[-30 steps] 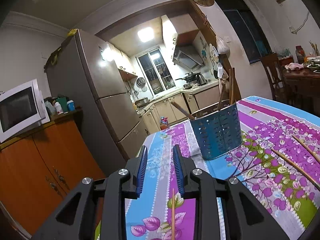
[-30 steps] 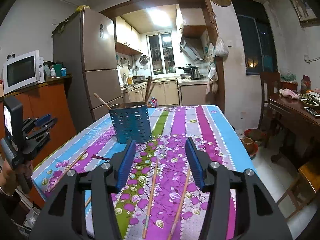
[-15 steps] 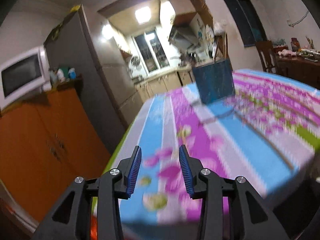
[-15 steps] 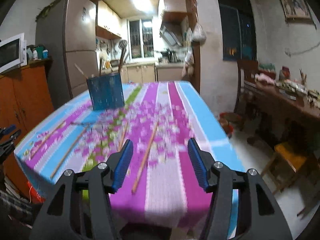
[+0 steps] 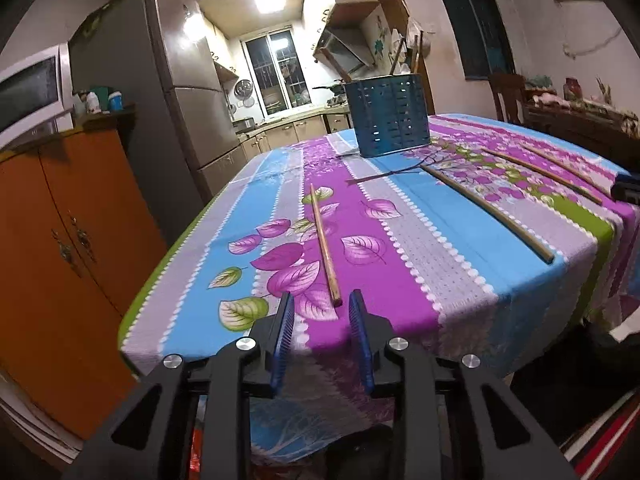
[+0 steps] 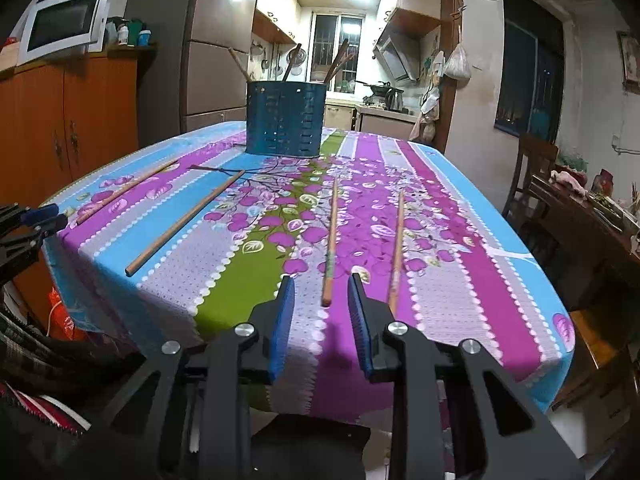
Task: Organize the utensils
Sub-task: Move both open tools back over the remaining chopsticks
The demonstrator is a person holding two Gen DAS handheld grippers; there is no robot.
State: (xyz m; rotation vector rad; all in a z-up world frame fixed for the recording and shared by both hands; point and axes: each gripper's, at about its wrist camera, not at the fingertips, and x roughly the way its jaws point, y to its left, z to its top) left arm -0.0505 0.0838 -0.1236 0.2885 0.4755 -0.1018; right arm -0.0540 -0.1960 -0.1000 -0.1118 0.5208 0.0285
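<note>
A blue perforated utensil holder (image 5: 390, 116) (image 6: 284, 120) stands far back on the table with several sticks in it. Several wooden chopsticks lie loose on the cloth. My left gripper (image 5: 320, 302) is low at the table's near edge, its jaws closing. The near end of one chopstick (image 5: 323, 240) lies between the tips, and the pads are clear of it. My right gripper (image 6: 320, 284) is at the same edge, jaws closing around the near end of another chopstick (image 6: 331, 236), with gaps on both sides. A further chopstick (image 6: 396, 248) lies just right of it.
A floral striped tablecloth (image 5: 440, 248) (image 6: 480, 280) hangs over the near edge. Two more chopsticks (image 6: 186, 222) (image 6: 124, 188) lie toward the left. An orange cabinet (image 5: 60, 240), a fridge (image 5: 180, 92) and a microwave (image 6: 64, 24) stand left; a wooden chair (image 6: 532, 172) and side table stand right.
Both grippers have sunk and drawn back to the table's near edge, each now lined up on a chopstick's near end. The right jaws have narrowed a lot.
</note>
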